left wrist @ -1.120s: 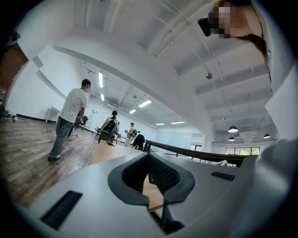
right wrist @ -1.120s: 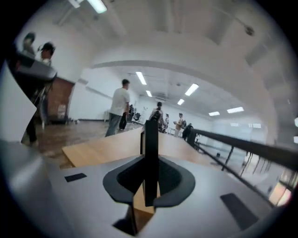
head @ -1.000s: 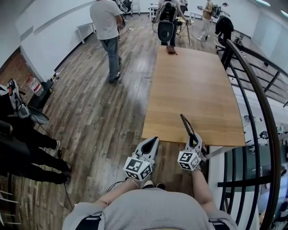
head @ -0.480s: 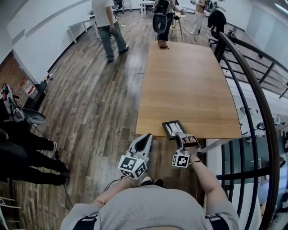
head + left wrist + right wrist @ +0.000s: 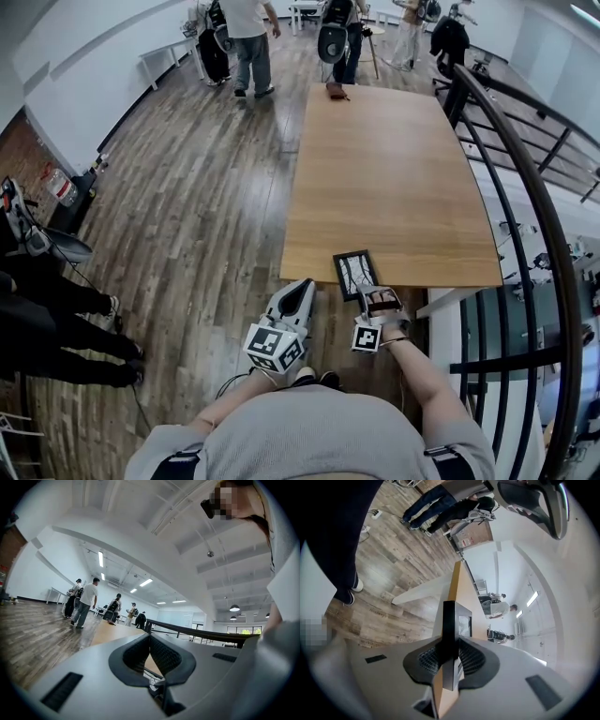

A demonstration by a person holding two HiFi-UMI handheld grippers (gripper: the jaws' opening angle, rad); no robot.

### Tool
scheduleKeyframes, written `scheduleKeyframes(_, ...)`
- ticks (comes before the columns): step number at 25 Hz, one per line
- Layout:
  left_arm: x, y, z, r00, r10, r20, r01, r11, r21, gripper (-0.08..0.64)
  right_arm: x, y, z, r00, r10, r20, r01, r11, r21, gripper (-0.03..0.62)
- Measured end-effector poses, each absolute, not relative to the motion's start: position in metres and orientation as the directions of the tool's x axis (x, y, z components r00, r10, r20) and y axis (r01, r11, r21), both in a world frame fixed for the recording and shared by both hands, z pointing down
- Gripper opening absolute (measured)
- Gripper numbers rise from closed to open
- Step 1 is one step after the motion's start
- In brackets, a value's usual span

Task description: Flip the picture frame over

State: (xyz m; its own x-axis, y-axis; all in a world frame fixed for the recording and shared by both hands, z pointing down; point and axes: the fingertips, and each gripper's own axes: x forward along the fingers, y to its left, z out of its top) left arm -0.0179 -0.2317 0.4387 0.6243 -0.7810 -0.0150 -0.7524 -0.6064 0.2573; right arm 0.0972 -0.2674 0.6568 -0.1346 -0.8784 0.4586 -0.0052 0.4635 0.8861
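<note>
The picture frame (image 5: 353, 271), black-edged with a pale picture facing up, lies nearly flat at the near edge of the wooden table (image 5: 394, 169). I cannot tell whether it rests on the wood. My right gripper (image 5: 368, 293) is shut on its near edge. In the right gripper view the picture frame (image 5: 449, 618) shows edge-on, clamped between the pads of the right gripper (image 5: 450, 656). My left gripper (image 5: 302, 292) hangs to the left, short of the table and over the floor. In its own view the left gripper (image 5: 150, 637) is shut with nothing in it.
A small brown object (image 5: 335, 90) sits at the table's far end. A dark metal railing (image 5: 525, 197) runs along the right side. Several people (image 5: 248, 37) stand beyond the table. Dark equipment (image 5: 37, 244) stands on the plank floor at the left.
The right gripper has come down and rolled. The frame, held upright and edge-on a second ago, now lies picture side up at the table's near edge. The left gripper has kept still.
</note>
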Motion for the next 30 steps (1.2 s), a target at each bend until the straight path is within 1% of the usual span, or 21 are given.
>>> scheduleKeyframes(3,-0.016,-0.232,0.438,0.625,-0.780,-0.016,-0.752,-0.608,0.254,0.006,0.093,-0.266,0.662,-0.143,-0.870,0.472,-0.022,0.479,0.877,0.069)
scheduleKeyframes(8,-0.017,-0.230,0.438,0.624,-0.781,-0.014,-0.753,-0.606,0.258,0.006,0.097,-0.265,0.670,-0.114,-0.871,0.477,-0.002,0.481,0.877,0.083)
scheduleKeyframes(14,-0.014,-0.231,0.433,0.630,-0.776,-0.022,-0.747,-0.614,0.252,0.006,0.095,-0.269,0.672,-0.091,-0.879,0.469,-0.053,0.474,0.879,0.084)
scheduleKeyframes(16,-0.012,-0.230,0.432,0.633,-0.774,-0.024,-0.746,-0.617,0.250,0.006,0.097,-0.267,0.677,-0.087,-0.869,0.487,-0.072,0.493,0.867,0.092)
scheduleKeyframes(19,-0.012,-0.231,0.433,0.634,-0.773,-0.022,-0.745,-0.618,0.253,0.006,0.096,-0.266,0.672,-0.084,-0.849,0.521,-0.091,0.528,0.845,0.120)
scheduleKeyframes(23,-0.009,-0.233,0.435,0.639,-0.769,-0.021,-0.739,-0.622,0.260,0.006,0.094,-0.259,0.676,-0.098,-0.815,0.571,-0.164,0.579,0.798,0.232)
scheduleKeyframes(24,-0.009,-0.234,0.436,0.639,-0.769,-0.020,-0.738,-0.621,0.265,0.006,0.094,-0.258,0.675,-0.100,-0.810,0.577,-0.181,0.585,0.790,0.250)
scheduleKeyframes(26,-0.008,-0.235,0.436,0.639,-0.769,-0.019,-0.737,-0.619,0.269,0.006,0.094,-0.257,0.666,-0.108,-0.817,0.566,-0.218,0.575,0.789,0.266)
scheduleKeyframes(30,-0.007,-0.235,0.438,0.639,-0.769,-0.022,-0.737,-0.620,0.270,0.006,0.111,-0.248,0.633,-0.090,-0.859,0.505,-0.320,0.505,0.802,0.268)
